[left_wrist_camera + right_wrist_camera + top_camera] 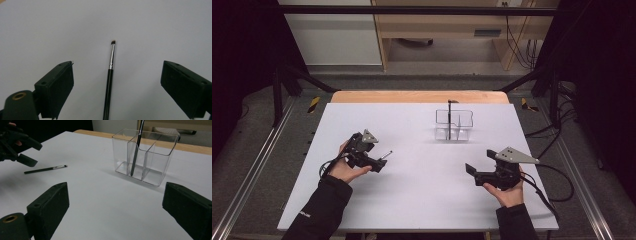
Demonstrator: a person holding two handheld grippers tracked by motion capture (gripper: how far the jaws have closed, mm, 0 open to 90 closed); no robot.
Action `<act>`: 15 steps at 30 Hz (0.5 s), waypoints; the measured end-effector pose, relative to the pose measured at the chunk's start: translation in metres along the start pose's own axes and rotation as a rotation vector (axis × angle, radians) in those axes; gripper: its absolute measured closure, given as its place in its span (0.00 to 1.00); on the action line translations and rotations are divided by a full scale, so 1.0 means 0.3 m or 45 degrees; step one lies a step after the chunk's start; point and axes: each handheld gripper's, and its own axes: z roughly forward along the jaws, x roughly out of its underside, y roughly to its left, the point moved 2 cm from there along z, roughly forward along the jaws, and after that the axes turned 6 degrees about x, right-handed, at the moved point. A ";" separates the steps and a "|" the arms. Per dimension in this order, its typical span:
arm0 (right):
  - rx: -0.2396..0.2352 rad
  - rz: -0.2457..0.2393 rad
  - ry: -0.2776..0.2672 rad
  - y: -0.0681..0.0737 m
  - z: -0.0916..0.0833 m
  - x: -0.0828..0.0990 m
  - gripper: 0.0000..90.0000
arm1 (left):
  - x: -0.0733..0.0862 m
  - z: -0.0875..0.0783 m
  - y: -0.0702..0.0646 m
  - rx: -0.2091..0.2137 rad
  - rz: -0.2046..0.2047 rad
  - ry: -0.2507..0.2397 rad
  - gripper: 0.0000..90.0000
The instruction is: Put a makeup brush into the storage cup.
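the left gripper point(117, 82) is hanging wide open around the brush point(110, 80) lying near the tabletop's point(412, 200) left edge; the right gripper point(115, 210) is gaping open, holding nothing.

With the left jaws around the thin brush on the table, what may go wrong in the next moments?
1. The brush is thin and lies flat on the white table. The left gripper has open jaws on either side of it; if they close too high, they may miss it or roll it away.
2. The clear organizer looks light and already holds one upright brush. Dropping in a second brush might knock that one or tip the organizer.
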 end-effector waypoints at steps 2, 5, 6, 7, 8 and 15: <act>-0.001 -0.002 0.004 0.000 0.001 0.001 0.08 | 0.001 0.010 0.002 -0.004 0.003 0.017 0.14; -0.005 -0.003 0.009 0.002 0.006 0.002 0.08 | 0.005 0.026 0.008 -0.008 0.007 0.051 0.15; -0.006 -0.005 0.012 0.002 0.007 0.003 0.08 | 0.006 0.031 0.010 -0.009 0.007 0.061 0.16; -0.007 -0.006 0.012 0.003 0.008 0.004 0.08 | 0.008 0.035 0.012 -0.011 0.006 0.070 0.17; -0.008 -0.003 0.015 0.004 0.008 0.004 0.08 | 0.009 0.038 0.014 -0.006 0.006 0.078 0.19; -0.008 -0.005 0.022 0.005 0.013 0.006 0.08 | 0.016 0.061 0.030 0.012 -0.009 0.125 0.30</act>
